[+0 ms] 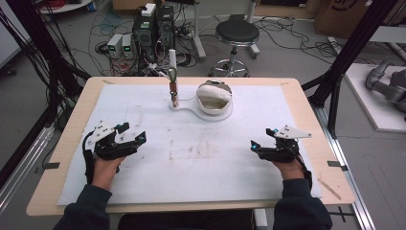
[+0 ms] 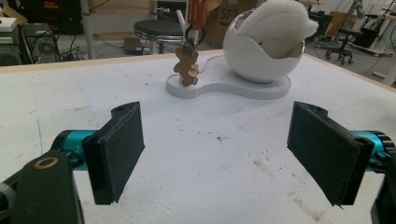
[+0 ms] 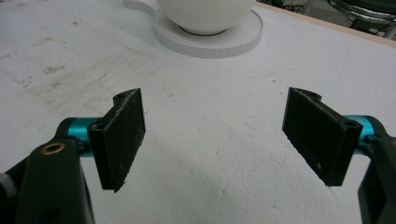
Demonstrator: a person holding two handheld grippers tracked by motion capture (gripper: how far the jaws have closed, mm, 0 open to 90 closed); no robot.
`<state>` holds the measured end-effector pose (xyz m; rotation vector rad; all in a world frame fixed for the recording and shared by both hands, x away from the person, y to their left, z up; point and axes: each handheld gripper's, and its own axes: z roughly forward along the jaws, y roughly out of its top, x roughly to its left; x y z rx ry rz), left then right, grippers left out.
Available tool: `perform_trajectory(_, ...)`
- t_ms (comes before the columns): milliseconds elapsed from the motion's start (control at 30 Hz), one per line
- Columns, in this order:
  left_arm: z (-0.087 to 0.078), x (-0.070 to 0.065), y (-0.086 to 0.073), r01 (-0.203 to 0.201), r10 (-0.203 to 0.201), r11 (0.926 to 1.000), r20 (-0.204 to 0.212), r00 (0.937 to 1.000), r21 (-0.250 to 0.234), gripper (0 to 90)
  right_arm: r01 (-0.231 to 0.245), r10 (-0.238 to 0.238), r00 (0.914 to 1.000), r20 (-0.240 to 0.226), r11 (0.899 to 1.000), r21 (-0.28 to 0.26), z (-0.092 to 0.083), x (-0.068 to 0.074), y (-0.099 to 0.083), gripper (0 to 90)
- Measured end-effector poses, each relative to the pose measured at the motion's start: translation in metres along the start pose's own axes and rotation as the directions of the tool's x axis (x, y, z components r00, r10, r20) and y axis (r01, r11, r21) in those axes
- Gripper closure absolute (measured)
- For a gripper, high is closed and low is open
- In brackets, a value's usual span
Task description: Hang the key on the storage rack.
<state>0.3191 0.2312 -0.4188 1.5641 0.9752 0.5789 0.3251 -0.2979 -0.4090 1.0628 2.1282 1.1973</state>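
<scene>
Your left gripper (image 1: 130,134) and right gripper (image 1: 264,139): jaws wide apart, empty, lower frame. Gingerbread charm (image 2: 187,68) hangs from stand, upper centre, beside bowl (image 2: 261,56) with fluffy pad (image 2: 280,23). Charm likely light, swings; pinch flat body.

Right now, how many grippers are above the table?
2. The left gripper is over the mat's left side, the right gripper over its right side; both are open and hold nothing.
</scene>
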Motion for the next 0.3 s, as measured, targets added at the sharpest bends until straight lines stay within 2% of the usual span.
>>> perform_trajectory(300, 0.0022, 0.0003, -0.0005, 0.001, -0.001, 1.0000, 0.001, 1.0000, 0.004, 18.5, -0.006, 0.006, 1.0000, 0.001, 1.000, -0.002, 0.0000, -0.0026, -0.0007, 21.6)
